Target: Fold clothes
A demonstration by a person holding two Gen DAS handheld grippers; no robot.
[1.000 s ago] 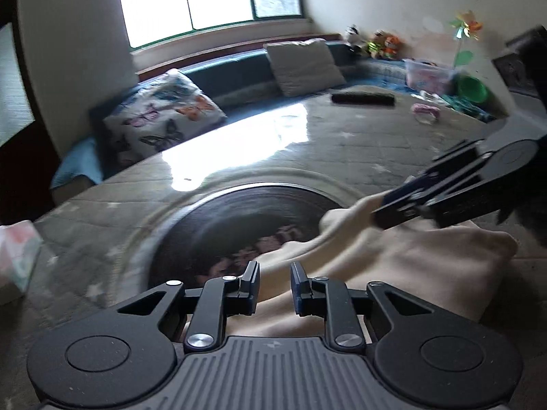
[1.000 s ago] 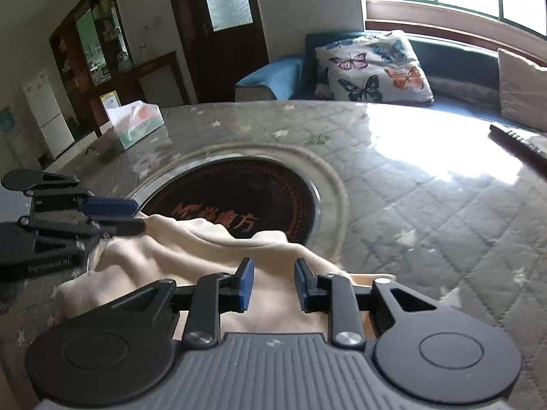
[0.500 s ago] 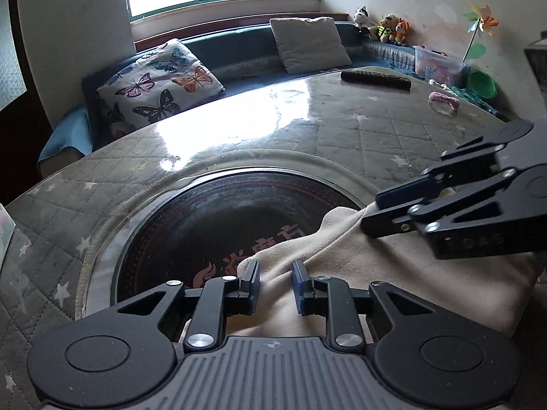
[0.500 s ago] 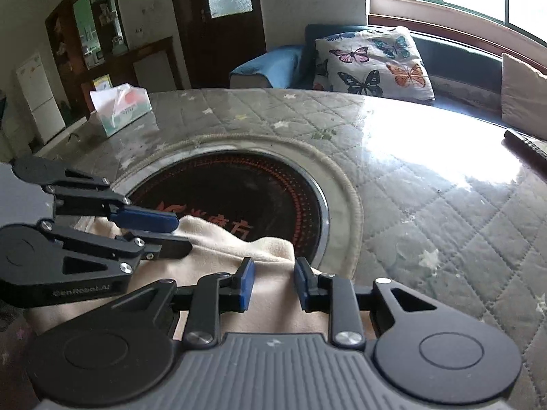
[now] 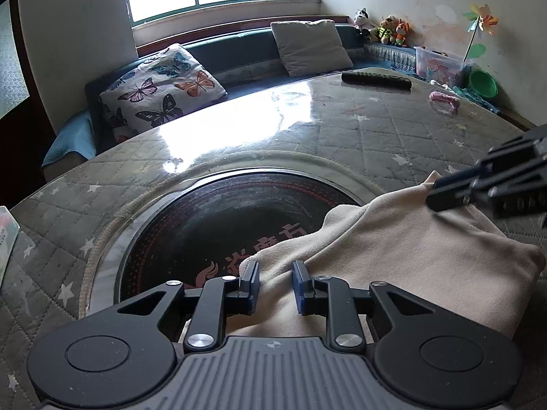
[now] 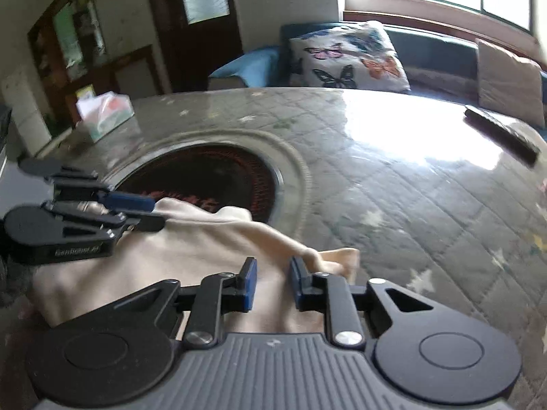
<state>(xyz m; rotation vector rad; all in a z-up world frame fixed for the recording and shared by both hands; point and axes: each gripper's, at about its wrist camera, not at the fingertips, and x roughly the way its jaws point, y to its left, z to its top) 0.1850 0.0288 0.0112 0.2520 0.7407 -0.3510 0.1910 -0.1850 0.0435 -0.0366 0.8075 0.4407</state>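
I see the cream garment point(image 5: 403, 249) lying bunched on the quilted table point(image 5: 393, 136), its far edge overlapping the dark round inset point(image 5: 218, 225). My left gripper point(image 5: 275, 282) and right gripper point(image 6: 271, 282) each have cloth between parted jaws; whether they pinch it, I cannot tell.

The dark round plate point(image 5: 218, 225) set in the middle of the table carries red Chinese characters and a flame-like logo, partly covered and hard to read. The left gripper point(image 6: 150, 210) bears small pale lettering on its side, too blurred to read surely.
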